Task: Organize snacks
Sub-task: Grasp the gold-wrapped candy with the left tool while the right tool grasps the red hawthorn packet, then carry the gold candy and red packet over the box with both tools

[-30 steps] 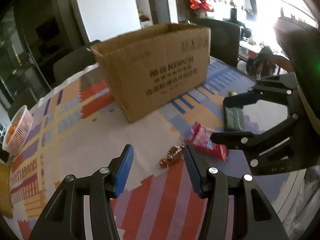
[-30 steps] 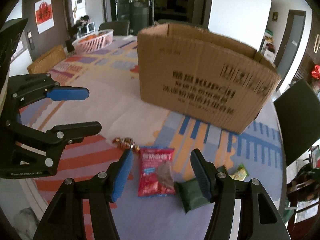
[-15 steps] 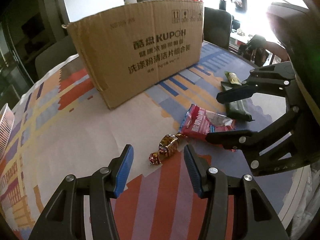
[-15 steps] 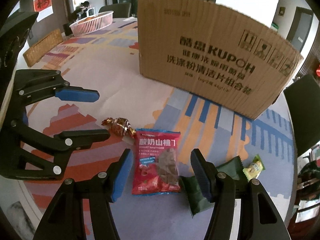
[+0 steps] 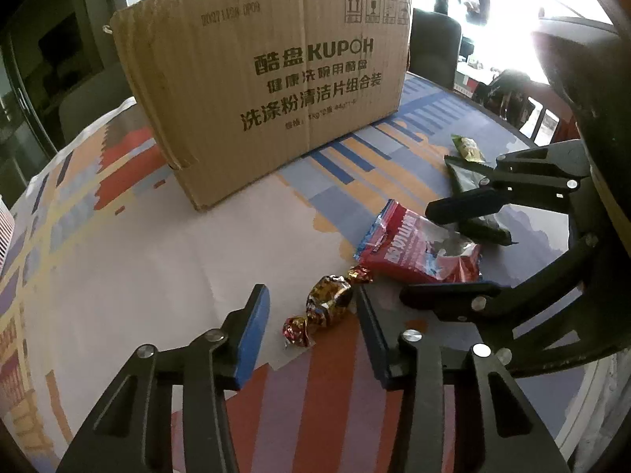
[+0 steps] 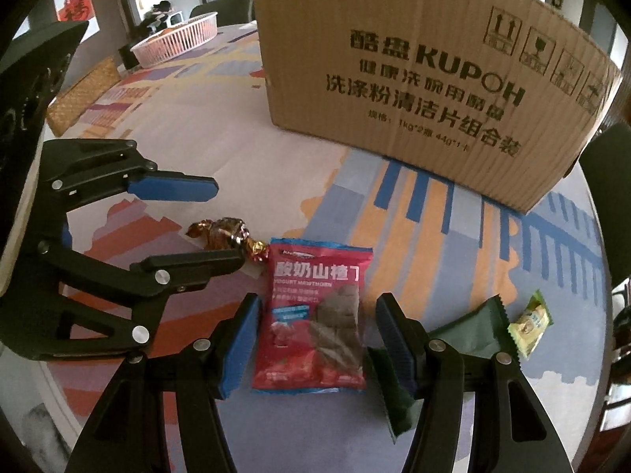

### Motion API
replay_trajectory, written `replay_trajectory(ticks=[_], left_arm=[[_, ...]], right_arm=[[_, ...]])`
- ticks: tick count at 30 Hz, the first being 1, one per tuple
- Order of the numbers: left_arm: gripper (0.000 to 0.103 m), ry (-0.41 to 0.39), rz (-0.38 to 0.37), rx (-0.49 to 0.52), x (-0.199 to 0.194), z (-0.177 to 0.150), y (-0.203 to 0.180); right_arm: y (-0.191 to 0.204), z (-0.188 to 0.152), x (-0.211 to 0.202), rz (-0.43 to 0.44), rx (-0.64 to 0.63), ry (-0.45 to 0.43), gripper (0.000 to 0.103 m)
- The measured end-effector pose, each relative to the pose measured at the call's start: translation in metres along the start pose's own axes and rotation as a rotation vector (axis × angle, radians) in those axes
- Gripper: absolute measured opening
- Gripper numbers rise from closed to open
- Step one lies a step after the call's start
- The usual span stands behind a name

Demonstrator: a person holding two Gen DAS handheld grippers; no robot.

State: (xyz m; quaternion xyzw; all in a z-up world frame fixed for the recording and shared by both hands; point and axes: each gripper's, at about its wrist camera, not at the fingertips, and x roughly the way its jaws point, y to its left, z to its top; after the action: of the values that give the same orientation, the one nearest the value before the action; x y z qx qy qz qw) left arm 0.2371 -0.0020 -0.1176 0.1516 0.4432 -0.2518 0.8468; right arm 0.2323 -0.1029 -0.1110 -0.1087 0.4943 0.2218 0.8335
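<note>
The round bench with a colourful patterned cloth (image 5: 118,260) fills both views. At the upper centre of each frame stands the large brown cardboard box with black printed lettering (image 5: 276,79), upright, its long printed side facing the cameras.

In the right wrist view, the flat red snack packet with white lettering (image 6: 315,315) lies at lower centre, its long axis running up and down the frame, top edge toward the box. The right gripper (image 6: 317,339) points steeply down at it, its blue-padded fingers (image 6: 240,343) set moderately wide on either side of the packet, not pressing it. To the lower right lies a dark green wrapper (image 6: 473,331), partly hidden behind the right finger, and just beyond it a small yellow-green sachet (image 6: 530,327), tilted.

In the left wrist view, the gold-and-brown twist-wrapped candy (image 5: 327,307) lies at lower centre, its long axis slanting from lower left to upper right, one twisted end touching the red packet. The left gripper (image 5: 311,315) angles down over it; its fingers are closing, the candy between them, not yet clamped.
</note>
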Motion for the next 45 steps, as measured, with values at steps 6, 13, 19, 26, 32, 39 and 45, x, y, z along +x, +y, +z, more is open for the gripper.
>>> replay_trajectory(ticks=[6, 13, 19, 26, 32, 39, 45], left_arm=[[0.026, 0.011, -0.028, -0.026, 0.002, -0.002, -0.001], [0.021, 0.018, -0.044, -0.093, -0.001, -0.006, -0.004], [0.02, 0.011, -0.033, -0.194, -0.011, -0.01, -0.004], [0.02, -0.022, -0.002, -0.314, -0.032, -0.007, -0.005], [0.02, -0.073, 0.027, -0.378, -0.057, 0.002, -0.011], [0.02, -0.165, 0.057, -0.448, -0.093, 0.022, -0.011], [0.02, -0.224, 0.066, -0.424, -0.115, 0.04, -0.016]], right_arm=[[0.0, -0.001, -0.001, 0.0, 0.011, -0.02, 0.057], [-0.004, -0.003, -0.005, 0.006, 0.047, -0.038, 0.044], [-0.008, -0.007, -0.009, 0.04, 0.101, -0.052, 0.043], [-0.014, -0.014, -0.023, 0.056, 0.127, -0.079, 0.043], [-0.024, -0.013, -0.048, 0.054, 0.143, -0.127, 0.043], [-0.033, -0.003, -0.089, 0.034, 0.145, -0.212, 0.043], [-0.041, 0.007, -0.123, 0.002, 0.149, -0.286, 0.043]])
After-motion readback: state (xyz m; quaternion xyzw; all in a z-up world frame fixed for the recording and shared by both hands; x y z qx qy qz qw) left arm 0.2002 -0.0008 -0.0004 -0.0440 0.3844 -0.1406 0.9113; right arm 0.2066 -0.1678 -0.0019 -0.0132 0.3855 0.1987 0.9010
